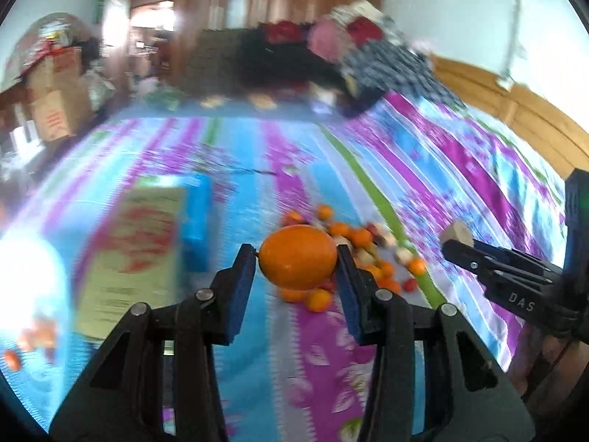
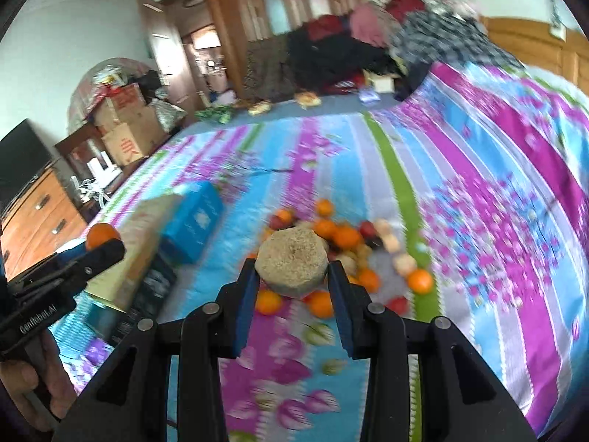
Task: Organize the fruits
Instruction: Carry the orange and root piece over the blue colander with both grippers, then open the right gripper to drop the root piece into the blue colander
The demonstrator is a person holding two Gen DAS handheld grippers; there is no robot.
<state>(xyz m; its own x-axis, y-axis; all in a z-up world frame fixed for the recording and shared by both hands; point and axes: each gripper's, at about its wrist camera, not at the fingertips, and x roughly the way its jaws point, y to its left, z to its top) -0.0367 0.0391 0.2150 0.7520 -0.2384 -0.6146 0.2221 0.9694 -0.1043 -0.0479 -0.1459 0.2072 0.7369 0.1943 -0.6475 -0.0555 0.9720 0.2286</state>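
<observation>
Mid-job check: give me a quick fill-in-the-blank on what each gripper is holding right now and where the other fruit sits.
1. The left gripper is shut on an ____ fruit.
2. The right gripper is shut on a ____ faceted piece.
3. The loose fruit pile lies on the striped ____.
4. The blue box lies to the ____ of the pile.

Missing words: orange; tan; bedsheet; left

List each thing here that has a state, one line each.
left gripper: shut on the orange fruit, lifted
right gripper: shut on the beige block, lifted
fruit pile: loose on the bedspread
blue box: closed, on the bedspread
</observation>
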